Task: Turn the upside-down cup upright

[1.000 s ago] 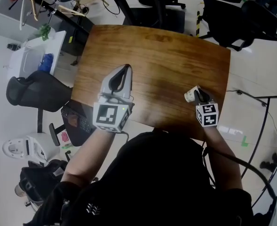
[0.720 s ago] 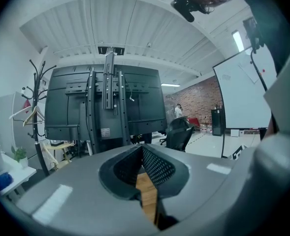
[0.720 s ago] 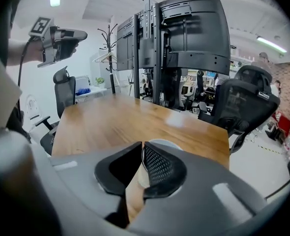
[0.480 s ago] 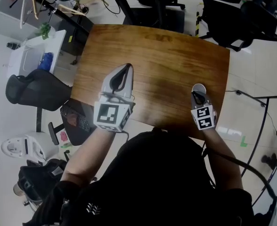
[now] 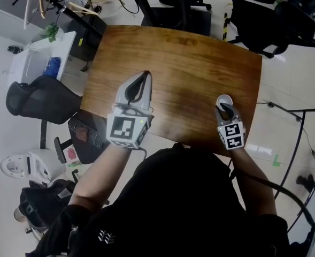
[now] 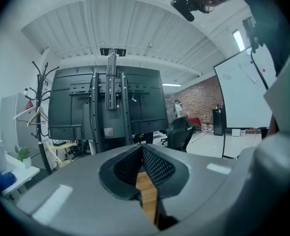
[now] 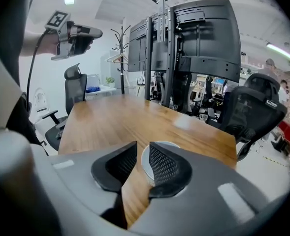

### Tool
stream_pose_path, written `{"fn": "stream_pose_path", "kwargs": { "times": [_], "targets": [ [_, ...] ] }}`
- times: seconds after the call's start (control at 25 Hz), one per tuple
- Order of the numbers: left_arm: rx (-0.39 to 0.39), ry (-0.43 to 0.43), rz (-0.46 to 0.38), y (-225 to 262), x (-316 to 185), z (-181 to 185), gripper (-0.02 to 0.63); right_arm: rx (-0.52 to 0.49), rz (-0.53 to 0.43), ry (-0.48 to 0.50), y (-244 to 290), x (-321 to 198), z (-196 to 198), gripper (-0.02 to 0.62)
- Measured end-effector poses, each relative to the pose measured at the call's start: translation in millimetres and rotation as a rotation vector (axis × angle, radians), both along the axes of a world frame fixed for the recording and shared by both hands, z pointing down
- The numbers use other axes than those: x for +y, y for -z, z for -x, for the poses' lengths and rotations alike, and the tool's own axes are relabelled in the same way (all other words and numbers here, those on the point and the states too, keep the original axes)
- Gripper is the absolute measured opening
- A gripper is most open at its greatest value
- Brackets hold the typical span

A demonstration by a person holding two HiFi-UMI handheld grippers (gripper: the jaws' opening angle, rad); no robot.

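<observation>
A white paper cup (image 5: 224, 99) stands upright, mouth up, near the right front edge of the wooden table (image 5: 178, 58). My right gripper (image 5: 225, 109) sits just behind it, tips at its rim. In the right gripper view the cup (image 7: 145, 166) shows mostly behind the right finger, with its near wall in the gap. The right gripper (image 7: 143, 146) has its jaws opening, and the left pad stands clear of the cup. My left gripper (image 5: 141, 78) hovers above the table's left half, shut with nothing in it (image 6: 137, 149).
A black office chair (image 5: 39, 103) and a white side desk (image 5: 37, 63) stand left of the table. More black chairs (image 5: 269, 15) sit beyond the far edge. A large screen stand (image 7: 194, 38) and a coat rack (image 7: 121, 63) are past the table.
The cup went from lying tilted in the right gripper to standing upright on the table. The right gripper rolled and its jaws parted. The left gripper stayed put.
</observation>
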State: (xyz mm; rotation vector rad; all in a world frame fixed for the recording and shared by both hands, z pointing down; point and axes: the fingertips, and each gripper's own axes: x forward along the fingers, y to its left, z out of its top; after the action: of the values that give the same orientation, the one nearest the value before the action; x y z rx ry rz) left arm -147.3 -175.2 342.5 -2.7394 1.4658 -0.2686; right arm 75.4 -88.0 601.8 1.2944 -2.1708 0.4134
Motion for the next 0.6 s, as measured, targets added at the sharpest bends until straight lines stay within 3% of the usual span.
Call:
{"fn": "stream_pose_path", "kwargs": {
  "times": [0.08,0.16,0.36,0.6],
  "targets": [
    [0.007,-0.009,0.001,-0.7,-0.8,-3.5,0.0,-0.019,-0.044,-0.024,17.5,2.3,-4.6,0.064],
    [0.018,-0.03,0.0,-1.9,-1.0,-12.5,0.0,-0.042,-0.093,-0.076,36.1,7.5,-15.8,0.003],
    [0.034,-0.112,0.031,-24.3,7.2,-46.4,0.0,-0.059,-0.085,-0.19,39.7,20.4,-45.6,0.002],
    [0.062,-0.179,0.028,-22.9,4.7,-71.9,0.0,-0.049,-0.106,-0.25,54.8,28.4,-63.4,0.002]
  ]
}}
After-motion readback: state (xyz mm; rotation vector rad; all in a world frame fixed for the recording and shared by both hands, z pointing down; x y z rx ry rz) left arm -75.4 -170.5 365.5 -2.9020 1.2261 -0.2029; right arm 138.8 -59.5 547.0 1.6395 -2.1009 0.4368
